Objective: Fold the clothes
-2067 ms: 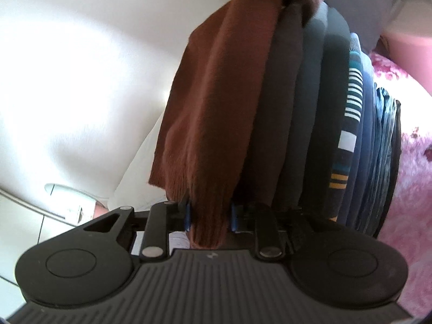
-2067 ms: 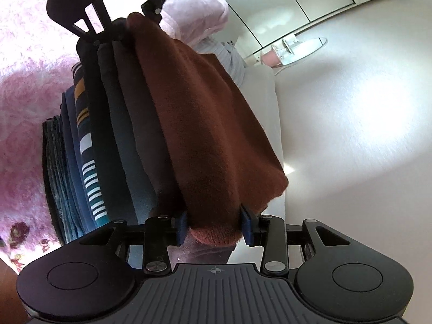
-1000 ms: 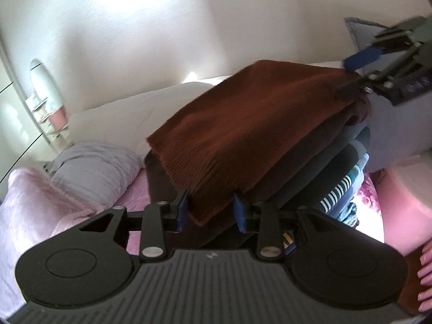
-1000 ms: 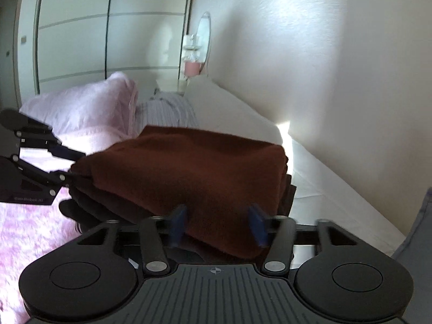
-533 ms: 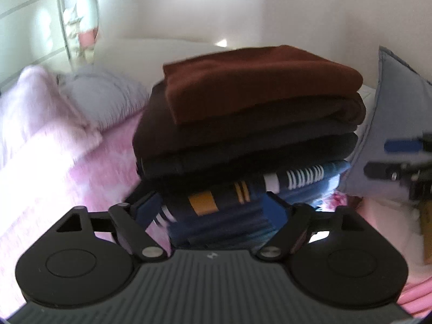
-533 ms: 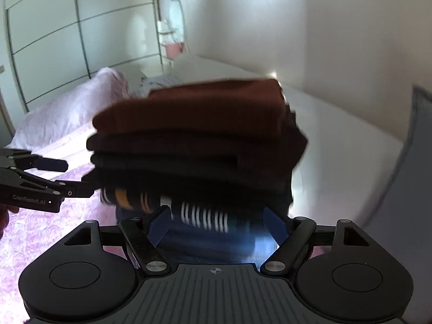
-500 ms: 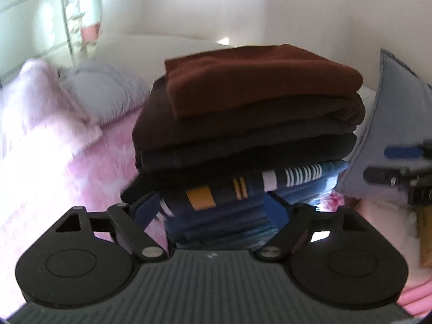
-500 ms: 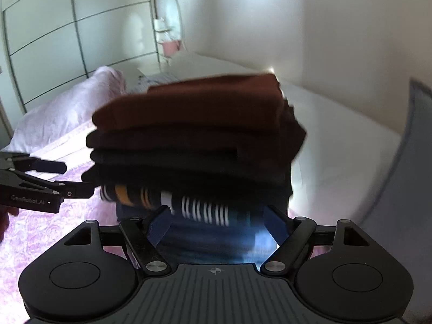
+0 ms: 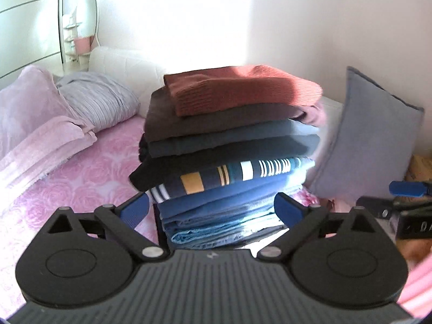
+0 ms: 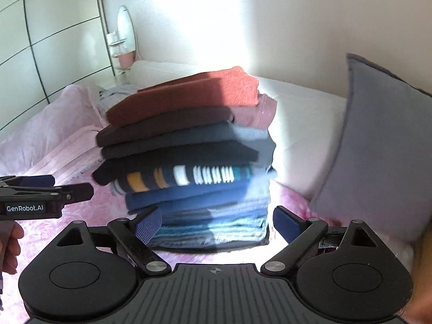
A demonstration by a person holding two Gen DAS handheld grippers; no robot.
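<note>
Left gripper (image 9: pixel 210 210): fingers (image 9: pixel 133 212) spread wide, holding nothing. They flank the lower front of the pile of clothes (image 9: pixel 229 156) without touching it.

Right gripper (image 10: pixel 216 222): fingers (image 10: pixel 286 224) likewise spread wide and empty, set to either side of the pile's base; whether the left-side pad touches the cloth cannot be told. In this view the left gripper shows at the left edge, beside the pile and apart from it.

Pile of clothes: folded, stacked upright on the bed (image 9: pixel 89 172), directly ahead of both pairs of fingers. Order from the top:
- rust-brown sweater (image 9: pixel 240 91), lit by sun on its far part
- dark brown garment (image 9: pixel 216 120)
- two dark grey-blue layers
- black layer
- striped shirt (image 9: pixel 232 175), navy with white, teal and mustard bands
- several blue and pale blue layers at the bottom

Bed: pink rose-patterned cover. Grey cushion (image 9: pixel 367 140) leaning upright just right of the pile. Pink pillow (image 9: pixel 24 105) and grey striped pillow (image 9: pixel 100 102) to the left, well apart from the pile. White headboard (image 10: pixel 302 124) behind.
</note>
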